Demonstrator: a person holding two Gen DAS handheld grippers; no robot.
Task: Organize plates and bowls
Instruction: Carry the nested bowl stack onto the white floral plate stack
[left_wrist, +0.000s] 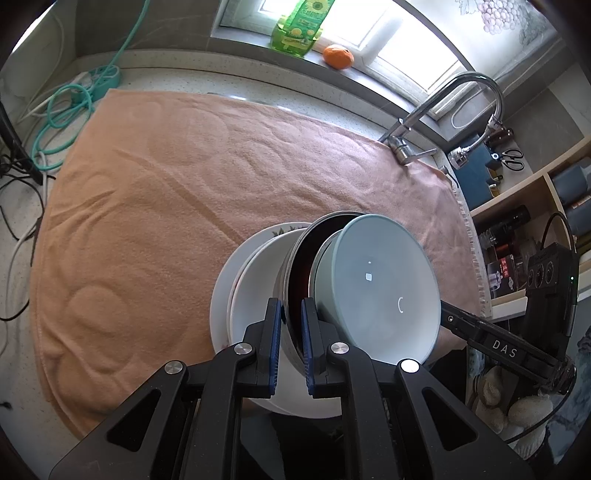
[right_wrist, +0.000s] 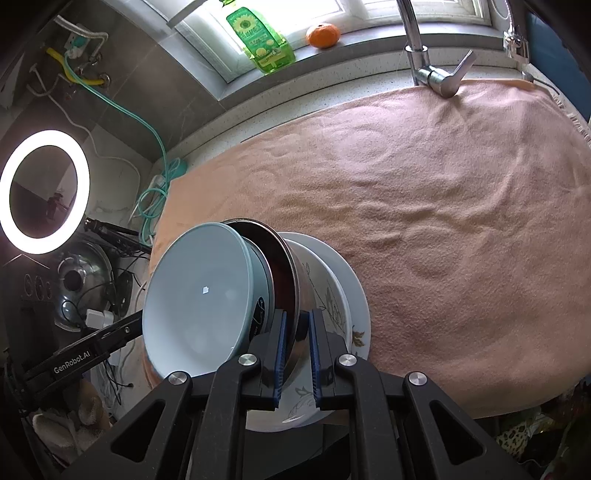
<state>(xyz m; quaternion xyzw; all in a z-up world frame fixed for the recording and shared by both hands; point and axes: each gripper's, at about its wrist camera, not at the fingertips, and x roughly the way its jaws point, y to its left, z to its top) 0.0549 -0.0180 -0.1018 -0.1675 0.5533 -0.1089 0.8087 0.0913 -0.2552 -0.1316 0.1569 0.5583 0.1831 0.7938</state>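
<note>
Left wrist: both grippers' fingers (left_wrist: 275, 332) (right_wrist: 280, 343) pinch the round steel bowl's (left_wrist: 291, 273) (right_wrist: 286, 266) thin rim.

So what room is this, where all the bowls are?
Most likely a home kitchen. There's a tap at the counter's back edge, a bottle of dish soap on the windowsill, and stacked bowls over a towel.

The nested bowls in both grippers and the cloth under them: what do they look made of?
Pale blue bowl: probably glazed ceramic or melamine; smooth, with small window glints. Metal bowl around it: likely stainless steel, with a mirror-bright outer wall and thin rim. White floral bowl: apparently glazed ceramic, glossy with a printed leaf pattern. Peach cloth: soft terry-like fabric, matte, with embossed swirls.
</note>
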